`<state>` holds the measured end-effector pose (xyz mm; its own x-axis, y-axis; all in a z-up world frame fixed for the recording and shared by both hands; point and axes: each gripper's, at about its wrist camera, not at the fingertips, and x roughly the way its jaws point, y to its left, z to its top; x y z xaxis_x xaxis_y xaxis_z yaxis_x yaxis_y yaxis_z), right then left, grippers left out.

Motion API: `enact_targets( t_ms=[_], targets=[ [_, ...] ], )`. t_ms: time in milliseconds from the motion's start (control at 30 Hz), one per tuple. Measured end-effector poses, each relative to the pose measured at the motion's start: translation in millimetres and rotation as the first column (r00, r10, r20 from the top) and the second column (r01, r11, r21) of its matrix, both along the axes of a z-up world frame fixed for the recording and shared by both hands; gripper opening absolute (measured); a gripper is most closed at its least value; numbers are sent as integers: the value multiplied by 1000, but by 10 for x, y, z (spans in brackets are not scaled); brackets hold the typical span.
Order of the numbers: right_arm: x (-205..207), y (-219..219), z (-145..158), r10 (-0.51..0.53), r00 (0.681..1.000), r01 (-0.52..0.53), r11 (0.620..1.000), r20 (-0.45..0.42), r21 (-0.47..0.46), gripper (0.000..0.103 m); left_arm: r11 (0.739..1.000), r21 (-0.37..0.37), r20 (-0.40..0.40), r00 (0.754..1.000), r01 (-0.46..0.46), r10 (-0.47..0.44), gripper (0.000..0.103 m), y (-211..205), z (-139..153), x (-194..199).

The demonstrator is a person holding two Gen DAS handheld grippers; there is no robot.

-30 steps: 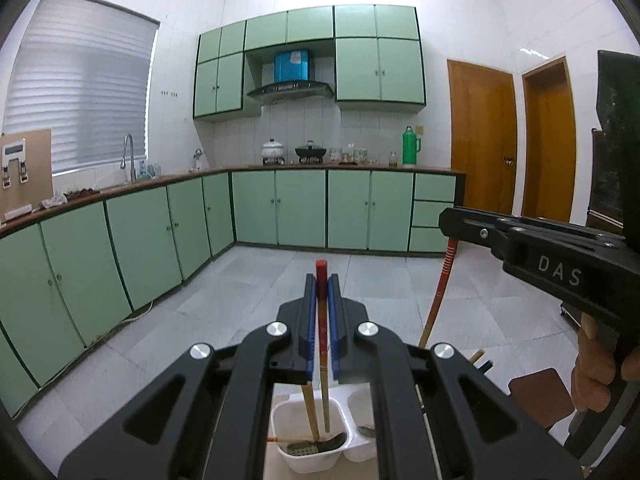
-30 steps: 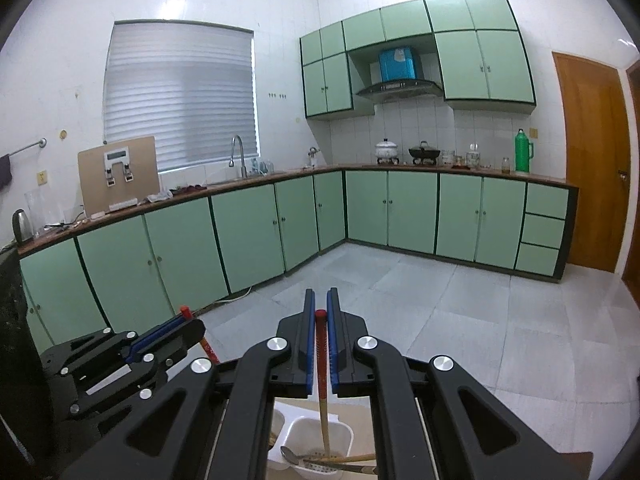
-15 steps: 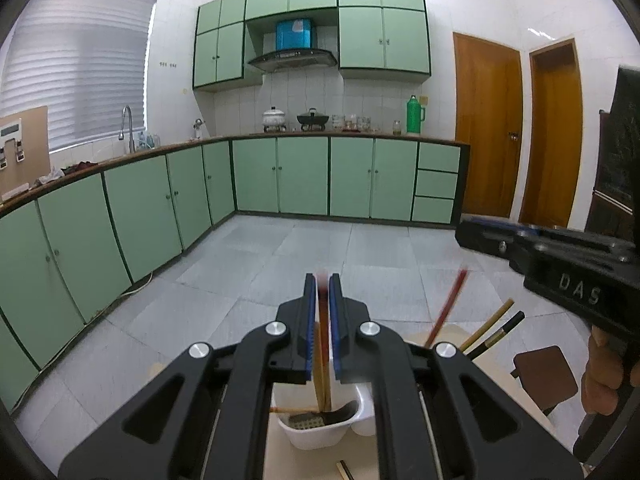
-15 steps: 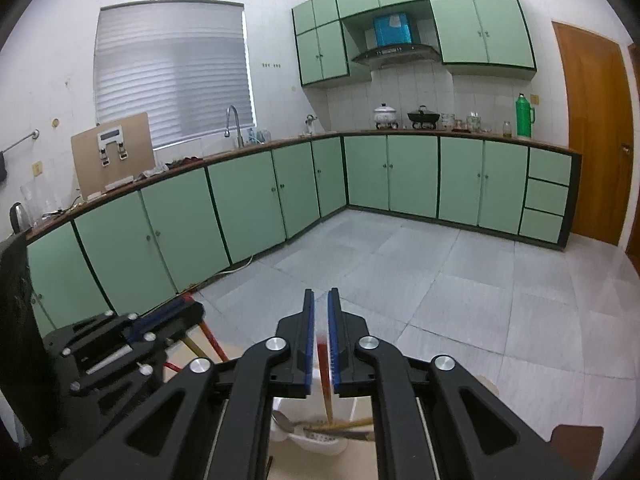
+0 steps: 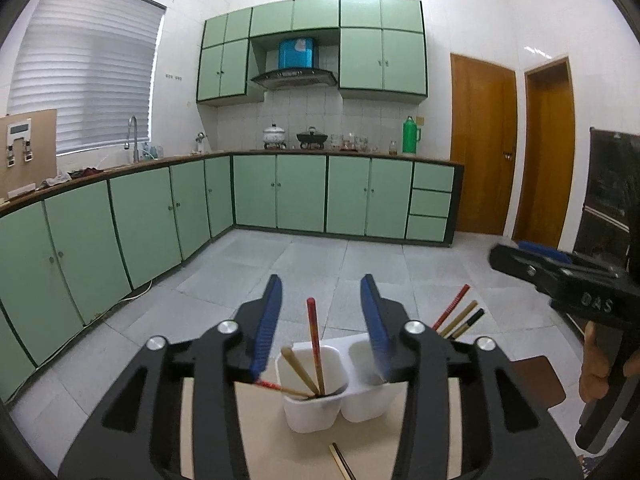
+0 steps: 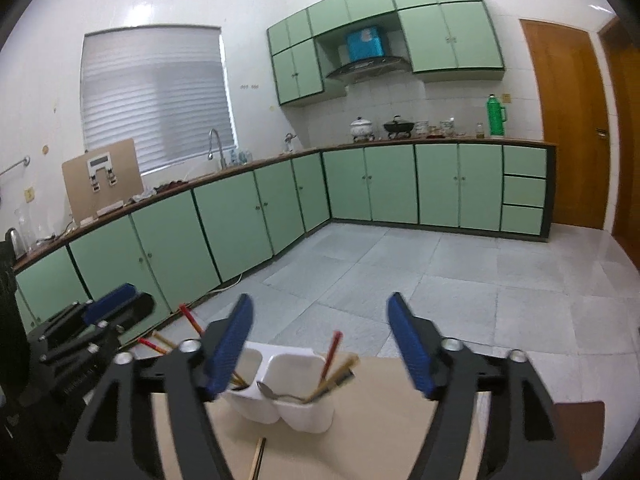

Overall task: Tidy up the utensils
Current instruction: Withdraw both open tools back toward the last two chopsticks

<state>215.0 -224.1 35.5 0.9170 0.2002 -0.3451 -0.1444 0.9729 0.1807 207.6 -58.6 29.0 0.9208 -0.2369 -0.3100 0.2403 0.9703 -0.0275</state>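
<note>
A white two-cup utensil holder stands on a light wooden table. Its left cup holds a red chopstick and wooden ones. Its right cup holds a red chopstick, wooden chopsticks and a metal spoon. My left gripper is open and empty above the left cup. My right gripper is open and empty above the holder. The right gripper also shows at the right of the left wrist view. A loose chopstick lies on the table in front of the holder.
A brown stool stands right of the table. Green cabinets line the far wall and the left wall. Grey tiled floor lies beyond the table.
Both grippers have opened and let go of their red chopsticks, which now stand in the holder's cups. Both grippers have pulled back from the holder.
</note>
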Motion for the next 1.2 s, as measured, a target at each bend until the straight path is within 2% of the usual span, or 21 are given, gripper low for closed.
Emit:
enact_targets(
  t_ms=[133,233,367,500,667,767,1033,1200],
  targets=[
    [-349,-81,-137,-24,1000,24,1000,3,4,93,1000,-3,-6,1000,-4,4,57,42,-29,-278],
    [-586,-105,-320,-16,1000,16,1000,-26,8,97,1000,-5,-33,999,-5,4,61,81,-168,-524],
    [-863,-75,-644,-8,995,10,1000,-99,14,97,1000,-18,-122,992,-20,18,68,174,-489,-849],
    [-1107,-2,-976,-6,985,7,1000,-173,6,97,999,0,-216,976,-41,40,72,285,-842,-1055],
    [-1286,110,-1347,-6,962,14,1000,-274,25,97,998,29,-351,934,-64,70,74,461,-1341,-1255],
    [-1367,184,-1540,-11,947,16,1000,-320,12,97,996,60,-400,912,-67,86,76,519,-1574,-1369],
    [-1472,469,-1926,15,911,-29,999,-412,-28,97,994,90,-496,863,-60,97,77,573,-1954,-1501],
    [-1470,621,-2041,28,898,-64,996,-438,-67,96,992,107,-505,856,-67,112,77,562,-2039,-1558]
  ],
)
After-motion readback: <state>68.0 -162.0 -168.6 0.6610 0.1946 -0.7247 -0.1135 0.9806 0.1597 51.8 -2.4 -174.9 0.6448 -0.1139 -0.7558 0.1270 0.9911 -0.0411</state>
